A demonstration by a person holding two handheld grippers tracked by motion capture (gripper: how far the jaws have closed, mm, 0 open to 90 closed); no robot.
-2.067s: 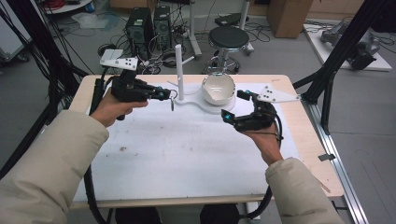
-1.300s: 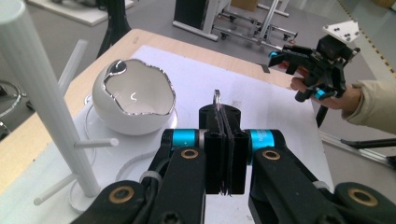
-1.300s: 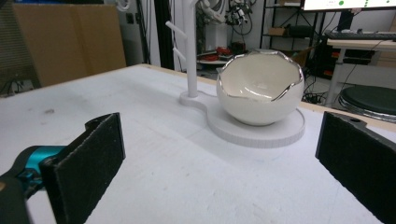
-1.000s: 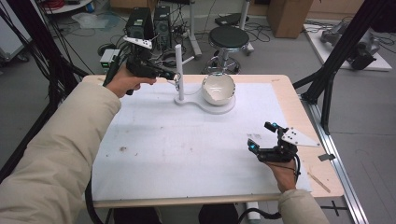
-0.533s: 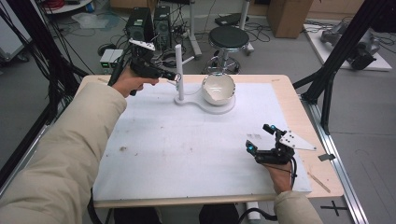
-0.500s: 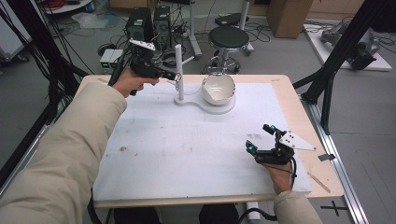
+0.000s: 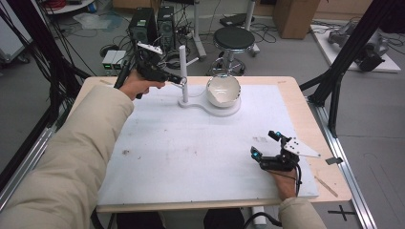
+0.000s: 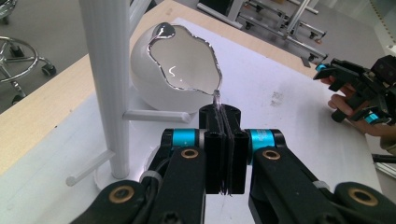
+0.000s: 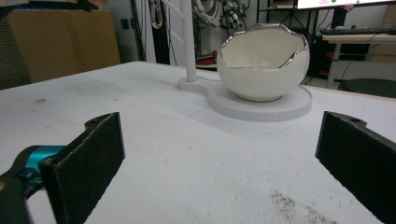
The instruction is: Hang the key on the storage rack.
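— What has the left gripper [image 8: 223,109] got?
— Its jaws are pressed tight together, and a tiny shiny piece [image 8: 216,97] pokes out of their tips. It's too small for me to name. It sits up by the white post [image 8: 105,70] of the jewellery stand [image 7: 200,106], just beside the upper peg [image 8: 156,116], with the eggshell bowl [image 8: 187,60] right behind.
— And the other one?
— The right gripper [image 7: 262,143] rests low on the white mat [image 7: 191,152], towards the near right corner of the table [image 7: 308,124]. Its jaws are wide apart with nothing between them, well apart from the stand.
— What could go wrong from here?
— I'd say the hold is slim. Only a sliver is pinched, so a brush against the peg or post could tug it free, and it would drop onto the mat or the base [image 9: 261,109]. A knock on the post could also rock the stand, since nothing steadies it.
— Any writing?
— None I can read on the grippers, stand or bowl.
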